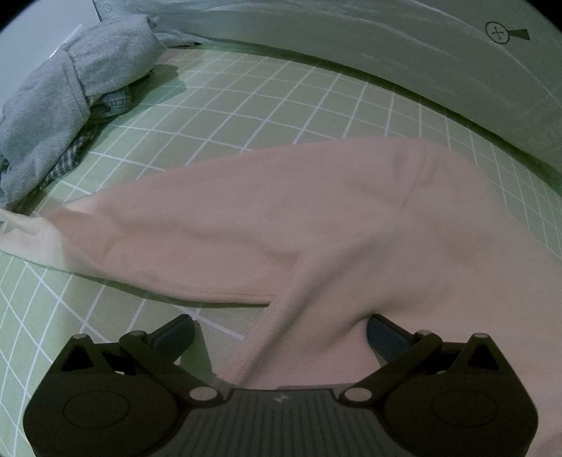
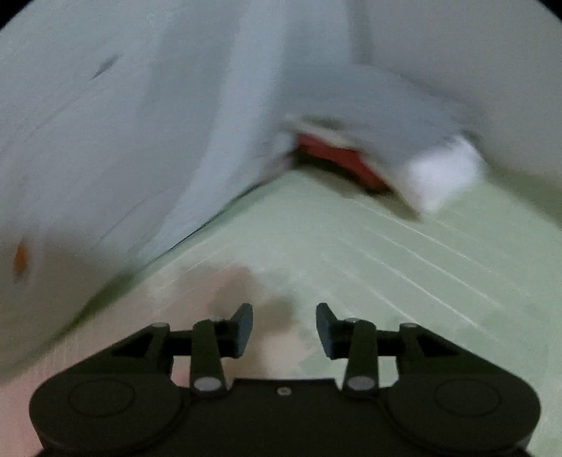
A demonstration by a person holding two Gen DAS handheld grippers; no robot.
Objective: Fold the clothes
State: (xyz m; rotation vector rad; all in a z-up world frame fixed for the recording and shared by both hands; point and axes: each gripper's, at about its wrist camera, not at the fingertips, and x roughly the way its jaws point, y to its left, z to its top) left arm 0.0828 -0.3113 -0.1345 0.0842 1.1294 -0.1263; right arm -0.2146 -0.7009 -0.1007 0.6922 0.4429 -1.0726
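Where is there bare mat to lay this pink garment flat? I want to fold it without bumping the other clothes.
Bare green grid mat lies between the pink garment and the white wall, right of the grey clothes pile. The near-left corner beside the left gripper is bare too. The far-left corner is crowded. The right view is blurred.

You are working over a pale green mat (image 1: 267, 105) ruled with a white grid, which covers the whole surface in the left wrist view. A dark gap edges its far side, and beyond that rises a white panel (image 1: 404, 45) bearing a small black mark, a circled cross with a wedge (image 1: 505, 32) beside it. In the right wrist view the same green surface (image 2: 404, 253) appears smeared by blur, its lines reduced to streaks, and you see it meet white walls (image 2: 105, 123) that join in a corner. The light is dim and even, slightly greenish, with soft shadows.
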